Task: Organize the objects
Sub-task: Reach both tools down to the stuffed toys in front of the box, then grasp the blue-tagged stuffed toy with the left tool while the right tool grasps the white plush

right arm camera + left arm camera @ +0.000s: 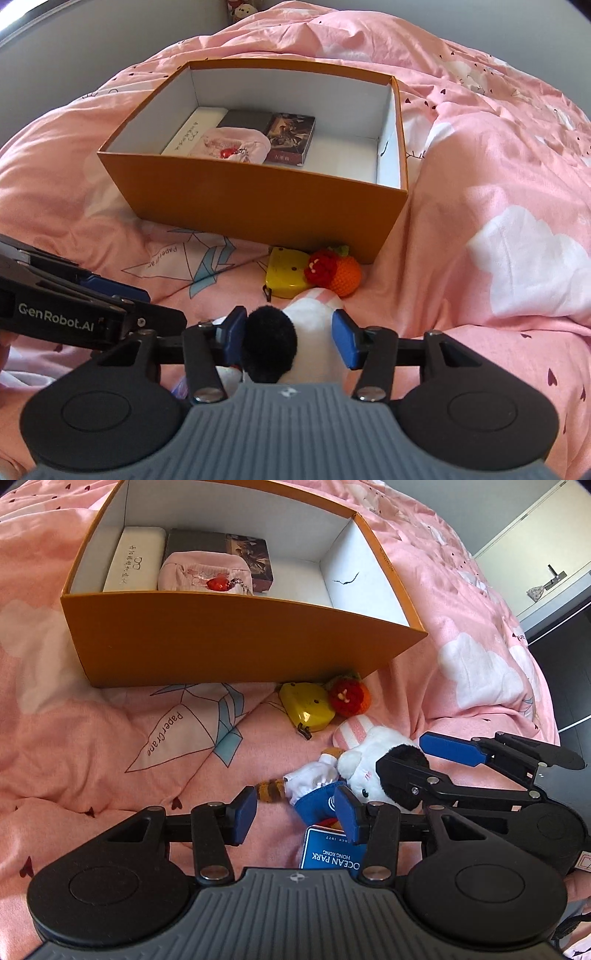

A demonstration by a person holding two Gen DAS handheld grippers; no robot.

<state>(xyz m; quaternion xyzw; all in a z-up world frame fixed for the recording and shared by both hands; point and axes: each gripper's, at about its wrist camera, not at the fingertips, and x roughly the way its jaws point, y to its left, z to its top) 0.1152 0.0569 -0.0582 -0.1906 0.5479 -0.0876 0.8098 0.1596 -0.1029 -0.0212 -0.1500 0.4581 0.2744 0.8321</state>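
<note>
A white plush [310, 332] with a black ear and a pink striped hat lies on the pink bedding in front of the orange box [258, 199]. My right gripper [291, 336] is open, its blue pads close on either side of the plush's head. Beside it lies a small plush in blue clothes [314, 794] with a striped tail and an Ocean Park tag [332, 853]. My left gripper [295, 814] is open around this small plush, the right pad against its blue clothes, the left pad apart from it.
The box holds a white glasses case [133, 559], a pink pouch [205, 572] with a red heart and a dark box [251, 554]; its right half is bare. A yellow tape measure [304, 705] and an orange-red crocheted toy [349, 696] lie by the box's near corner.
</note>
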